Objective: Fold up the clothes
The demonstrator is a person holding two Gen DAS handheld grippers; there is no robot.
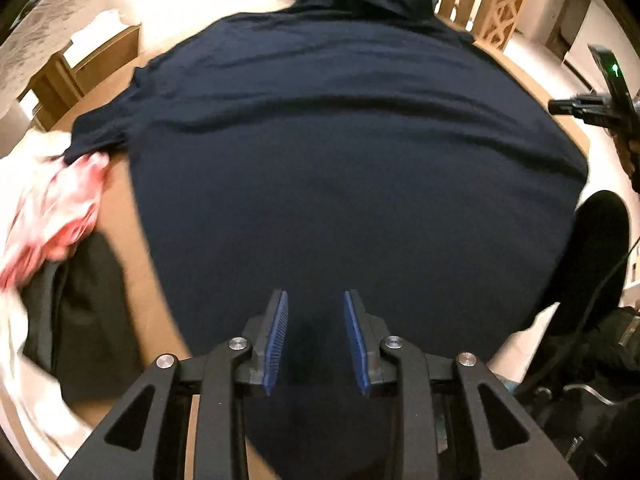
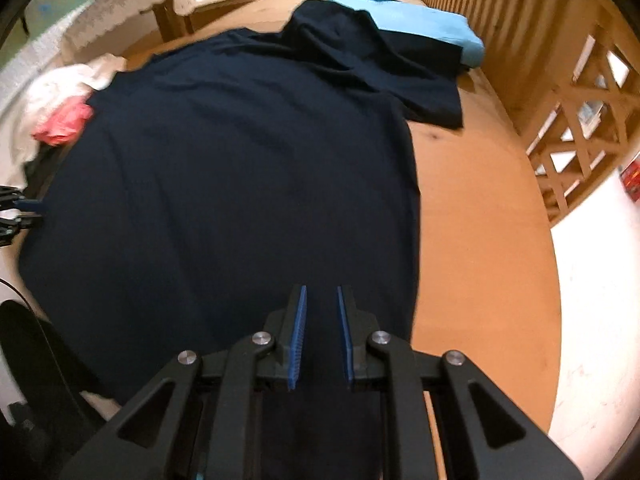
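Navy shirt (image 1: 340, 152): spread flat on the wooden table (image 2: 480, 208), hem beneath both jaws.
Left gripper (image 1: 316, 340): released, empty.
Right gripper (image 2: 322, 336): released, empty.
Advice: pinch matching hem corners evenly.
Beyond: light-blue folded garment (image 2: 432, 20).

Matt cloth on smooth wood

The shirt (image 2: 240, 184) is soft, matt navy cloth with shallow creases; the desk (image 2: 480, 220) is smooth, unglossed tan wood. Each claw (image 1: 316, 340) (image 2: 321, 336) is matt black plastic with ribbed blue pads (image 1: 277, 340) and shiny metal pins (image 2: 262, 338).
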